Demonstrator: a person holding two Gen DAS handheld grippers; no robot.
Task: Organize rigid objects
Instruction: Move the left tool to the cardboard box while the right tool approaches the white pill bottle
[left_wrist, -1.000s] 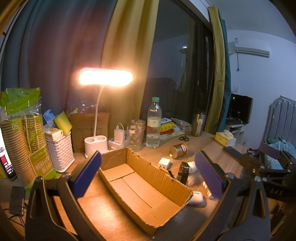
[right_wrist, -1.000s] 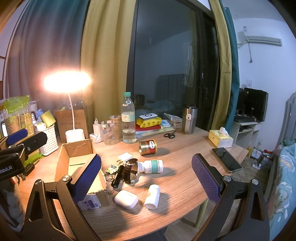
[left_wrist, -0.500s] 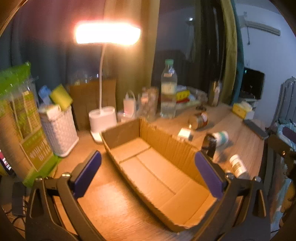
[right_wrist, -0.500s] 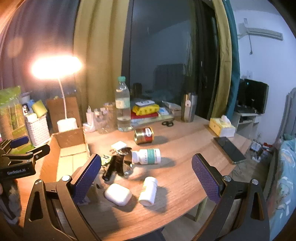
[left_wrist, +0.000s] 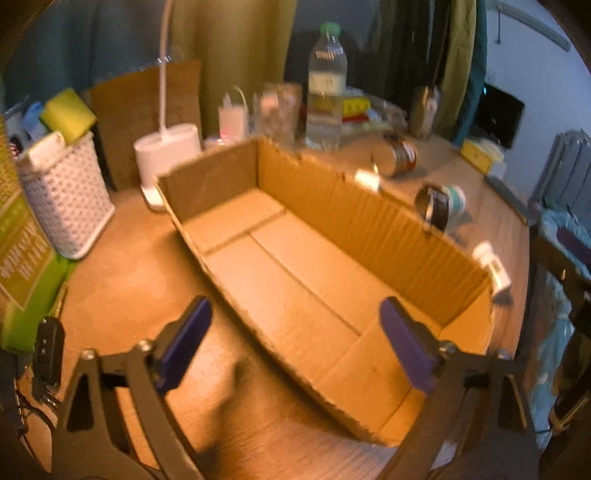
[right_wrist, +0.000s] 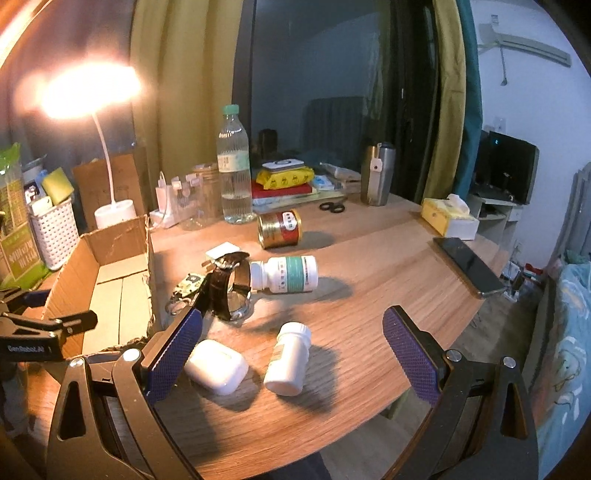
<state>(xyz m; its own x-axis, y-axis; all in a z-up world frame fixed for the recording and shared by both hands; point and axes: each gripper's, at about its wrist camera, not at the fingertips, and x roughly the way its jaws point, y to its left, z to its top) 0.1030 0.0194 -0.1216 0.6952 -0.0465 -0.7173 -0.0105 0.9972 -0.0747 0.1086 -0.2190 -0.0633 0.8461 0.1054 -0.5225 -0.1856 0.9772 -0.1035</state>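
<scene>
An open, empty cardboard box (left_wrist: 295, 258) lies on the wooden table; it also shows at the left of the right wrist view (right_wrist: 114, 258). My left gripper (left_wrist: 295, 343) is open over its near edge, holding nothing. My right gripper (right_wrist: 291, 354) is open and empty above a small white pill bottle (right_wrist: 288, 358) and a white earbud case (right_wrist: 216, 365). Farther off lie a larger white bottle with a teal label (right_wrist: 284, 274), a black-strapped watch (right_wrist: 231, 288), keys (right_wrist: 186, 288), a white adapter (right_wrist: 221, 253) and a gold-red tin can (right_wrist: 279, 229).
A lit desk lamp (right_wrist: 110, 210), a white basket (left_wrist: 64, 199), a water bottle (right_wrist: 234, 173), a steel tumbler (right_wrist: 376, 173), scissors (right_wrist: 332, 206), a yellow tissue box (right_wrist: 448, 218) and a phone (right_wrist: 467, 266) stand around the table. The table's front edge is close below my right gripper.
My left gripper has moved forward and tilted down over the box. My right gripper has moved closer to the small bottle and earbud case. Both stay open.
</scene>
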